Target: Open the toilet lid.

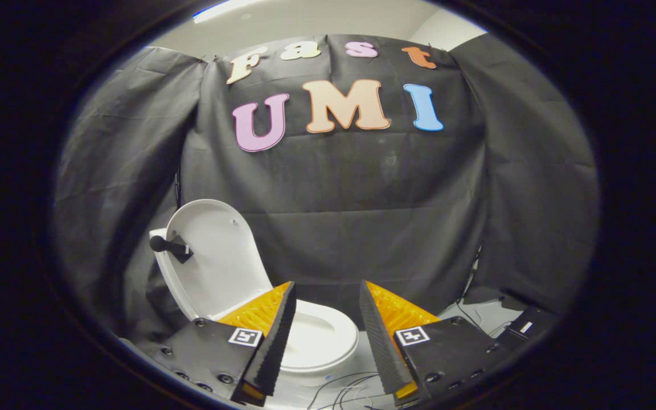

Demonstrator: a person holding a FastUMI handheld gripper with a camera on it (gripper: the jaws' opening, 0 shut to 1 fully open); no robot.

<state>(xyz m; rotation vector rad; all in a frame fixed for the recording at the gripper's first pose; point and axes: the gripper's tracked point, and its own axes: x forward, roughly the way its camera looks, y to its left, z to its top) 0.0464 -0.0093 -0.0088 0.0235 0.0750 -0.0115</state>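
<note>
A small white toilet [319, 344] stands on the pale floor just ahead of my fingers, partly behind the left one. Its lid [220, 259] is raised and stands nearly upright at the left rear, leaning back toward the cloth wall. A black knob handle [167, 245] sticks out from the lid's left edge. The seat ring and bowl opening show between my fingers. My gripper [326, 302] is open, held apart from the toilet, with nothing between its fingers.
Black cloth walls close the booth behind and on both sides. Thin cables [342, 387] trail across the floor below the toilet. A dark box [524, 327] and more cables [476, 319] lie on the floor beyond the right finger.
</note>
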